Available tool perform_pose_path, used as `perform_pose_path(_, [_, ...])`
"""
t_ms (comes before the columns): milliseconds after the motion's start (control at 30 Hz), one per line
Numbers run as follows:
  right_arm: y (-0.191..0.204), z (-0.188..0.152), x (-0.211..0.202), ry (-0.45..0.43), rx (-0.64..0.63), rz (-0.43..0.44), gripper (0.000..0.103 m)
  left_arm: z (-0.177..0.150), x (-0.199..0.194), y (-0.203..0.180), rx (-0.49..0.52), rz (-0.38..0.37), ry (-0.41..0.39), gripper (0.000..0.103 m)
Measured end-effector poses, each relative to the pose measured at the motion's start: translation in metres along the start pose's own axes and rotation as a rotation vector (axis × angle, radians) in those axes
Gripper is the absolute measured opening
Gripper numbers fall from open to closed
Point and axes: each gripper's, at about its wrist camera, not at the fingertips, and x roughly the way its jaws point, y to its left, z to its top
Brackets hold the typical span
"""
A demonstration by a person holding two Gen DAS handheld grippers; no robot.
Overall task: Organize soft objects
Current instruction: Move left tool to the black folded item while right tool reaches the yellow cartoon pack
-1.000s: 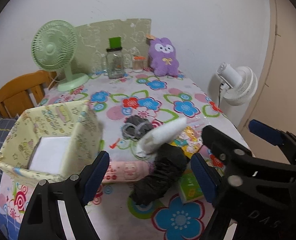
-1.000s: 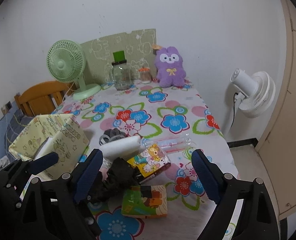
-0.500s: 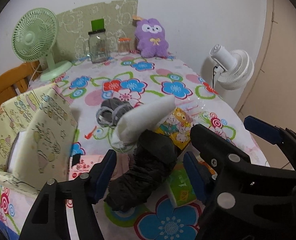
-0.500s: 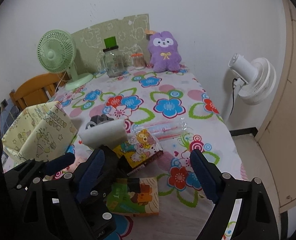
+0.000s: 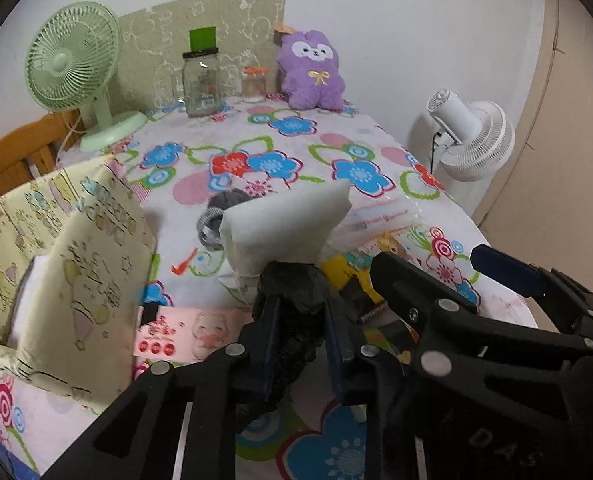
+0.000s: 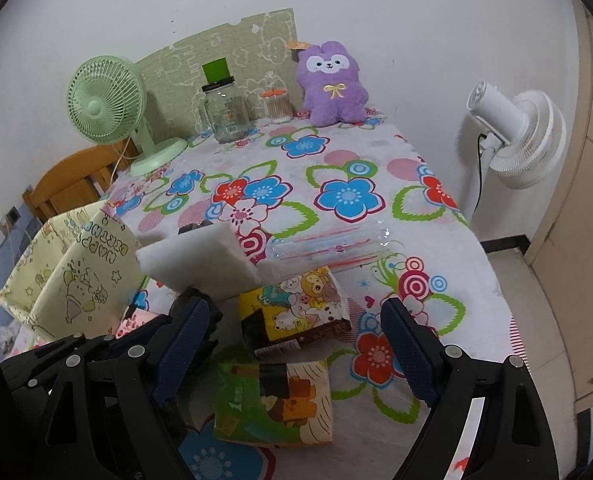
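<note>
Two grippers are seen: the left gripper (image 5: 300,344) is pinched on a black cloth bundle (image 5: 292,320) above the tabletop (image 5: 296,140); the right gripper (image 6: 296,344) is spread. Soft and light, it is best gripped mid-bundle.

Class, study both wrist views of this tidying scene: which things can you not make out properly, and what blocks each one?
- Black bundle, left view: lower end behind the left gripper.
- Grey socks, both views: mostly behind the white foam block.
- Fabric basket contents, left view: its wall hides all but a white edge.
- Right gripper, right view: holds nothing.
</note>
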Motion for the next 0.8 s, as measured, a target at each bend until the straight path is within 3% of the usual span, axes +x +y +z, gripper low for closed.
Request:
perform_pose_path(667, [-0.002,-0.005,0.051,0.126,-0.002,-0.007,0.090,-0.004,0.029,-0.001,0.009,-0.031,0.062,0.018])
perform_pose_path(800, [-0.005,-0.007,0.056,0.147,0.014,0.008,0.080,-0.005,0.031,-0.003,0.022,-0.027,0.062,0.017])
